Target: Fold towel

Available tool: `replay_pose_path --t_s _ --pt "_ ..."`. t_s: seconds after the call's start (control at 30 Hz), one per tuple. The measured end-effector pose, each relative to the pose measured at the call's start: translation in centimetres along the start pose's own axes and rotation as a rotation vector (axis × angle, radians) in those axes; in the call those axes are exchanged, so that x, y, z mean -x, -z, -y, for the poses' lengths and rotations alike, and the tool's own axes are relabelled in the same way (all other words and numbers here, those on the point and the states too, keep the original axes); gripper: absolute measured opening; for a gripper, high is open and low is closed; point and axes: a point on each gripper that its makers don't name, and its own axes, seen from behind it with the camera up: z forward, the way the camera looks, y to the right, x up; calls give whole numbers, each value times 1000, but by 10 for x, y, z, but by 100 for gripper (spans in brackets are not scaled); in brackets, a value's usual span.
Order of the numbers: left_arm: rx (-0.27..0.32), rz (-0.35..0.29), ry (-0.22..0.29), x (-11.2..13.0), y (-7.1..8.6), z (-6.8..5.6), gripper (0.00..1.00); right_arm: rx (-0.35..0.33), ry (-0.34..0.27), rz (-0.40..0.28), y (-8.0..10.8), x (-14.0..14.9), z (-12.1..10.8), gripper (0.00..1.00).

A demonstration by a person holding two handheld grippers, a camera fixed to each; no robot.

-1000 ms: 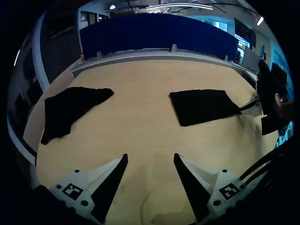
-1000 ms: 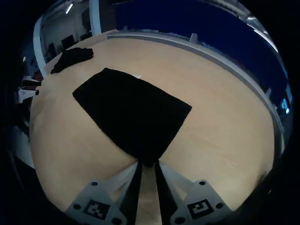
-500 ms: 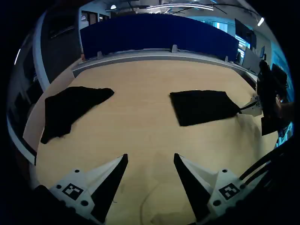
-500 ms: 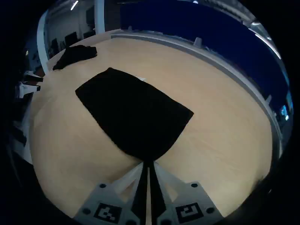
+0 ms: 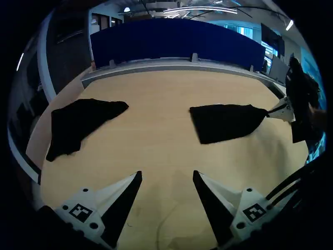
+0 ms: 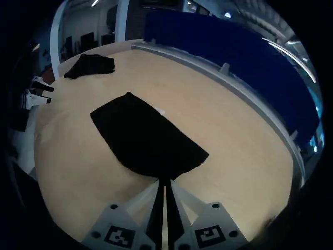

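Right gripper (image 6: pixel 164 182) has risen, drawing up the corner of the black towel (image 6: pixel 143 139), which it pinches between clenched fingers. Rest of towel lies flat on the table (image 6: pixel 233 137), right of centre. Left gripper (image 5: pixel 166 173) hovers over bare wood on the near side, fingers spread, holding nothing. Second dark cloth (image 5: pixel 79 123) lies crumpled at far left.

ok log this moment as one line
right claw: shut on towel corner | left claw: open over table | other dark cloth: lying apart, untouched
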Motion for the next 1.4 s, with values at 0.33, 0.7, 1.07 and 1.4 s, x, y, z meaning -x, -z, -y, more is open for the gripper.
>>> replay_pose_path --t_s 0.33,0.7,1.07,1.4 --pt "-1 -14 32 -3 6 4 91 -19 77 -69 7 -61 8 3" --pt "0 -30 47 -3 12 6 90 -41 117 -90 5 -88 20 3" --pt "-31 -52 68 -3 24 19 90 -106 198 -99 -18 -119 55 3" --pt "-74 -68 126 4 37 31 90 -231 320 -54 -71 -136 116 3"
